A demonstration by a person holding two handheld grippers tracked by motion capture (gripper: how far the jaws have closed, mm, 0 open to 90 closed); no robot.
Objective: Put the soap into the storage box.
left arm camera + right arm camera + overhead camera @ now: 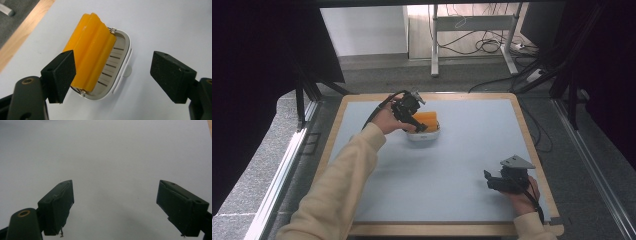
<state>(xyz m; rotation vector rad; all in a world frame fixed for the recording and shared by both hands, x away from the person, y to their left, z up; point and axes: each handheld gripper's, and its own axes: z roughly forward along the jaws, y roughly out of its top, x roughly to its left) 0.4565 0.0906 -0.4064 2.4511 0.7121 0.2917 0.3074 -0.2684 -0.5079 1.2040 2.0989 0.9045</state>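
The left gripper (112, 75) gapes wide over the orange soap bar (91, 50); closing could tip its white dish (122, 67) (soap overhangs). The right gripper (122, 205) is wide, empty.

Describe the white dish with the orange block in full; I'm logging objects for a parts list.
The white dish is a small oval tray, plastic by its look, with a raised double rim and dark drain slots across its floor. It sits on the pale blue table mat, toward the far left. The ridged orange block lies in it, tilted, covering one side and overhanging the rim. Two small metal pins show at the block's ends. The left gripper hovers open over it; I see no contact.
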